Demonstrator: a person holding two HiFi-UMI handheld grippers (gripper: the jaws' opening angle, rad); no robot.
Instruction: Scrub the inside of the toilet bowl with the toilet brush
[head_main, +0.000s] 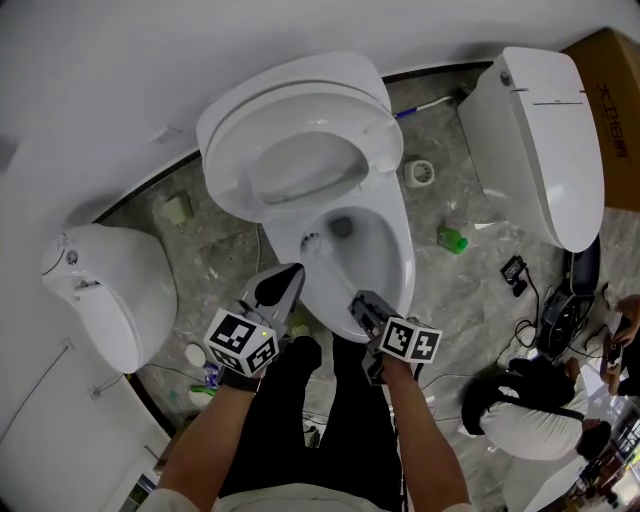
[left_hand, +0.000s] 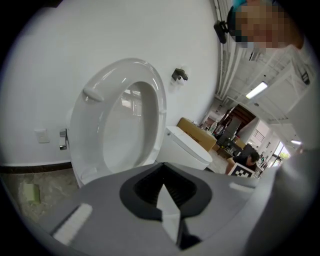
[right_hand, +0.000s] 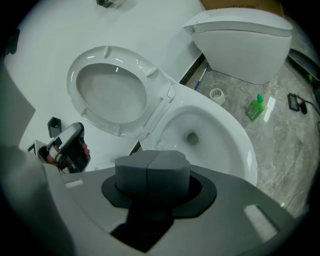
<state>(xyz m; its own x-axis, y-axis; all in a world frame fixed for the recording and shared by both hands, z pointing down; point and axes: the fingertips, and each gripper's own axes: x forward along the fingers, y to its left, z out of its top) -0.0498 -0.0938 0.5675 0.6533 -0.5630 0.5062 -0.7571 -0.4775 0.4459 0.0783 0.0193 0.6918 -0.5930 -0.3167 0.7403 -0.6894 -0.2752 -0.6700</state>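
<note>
**Bowl open, no brush in my tongs yet**

My left tongs (head_main: 294, 271) and right tongs (head_main: 359, 301) are both clenched on nothing. They hang over the near rim of the toilet bowl (head_main: 400, 288), whose seat (head_main: 238, 142) is up. I judge scrubbing has not begun. I can't pick out the toilet brush for sure; it may be the small bristly blob (head_main: 313, 241) on the bowl's inner left wall. Taking it up and scrubbing remain.
</note>
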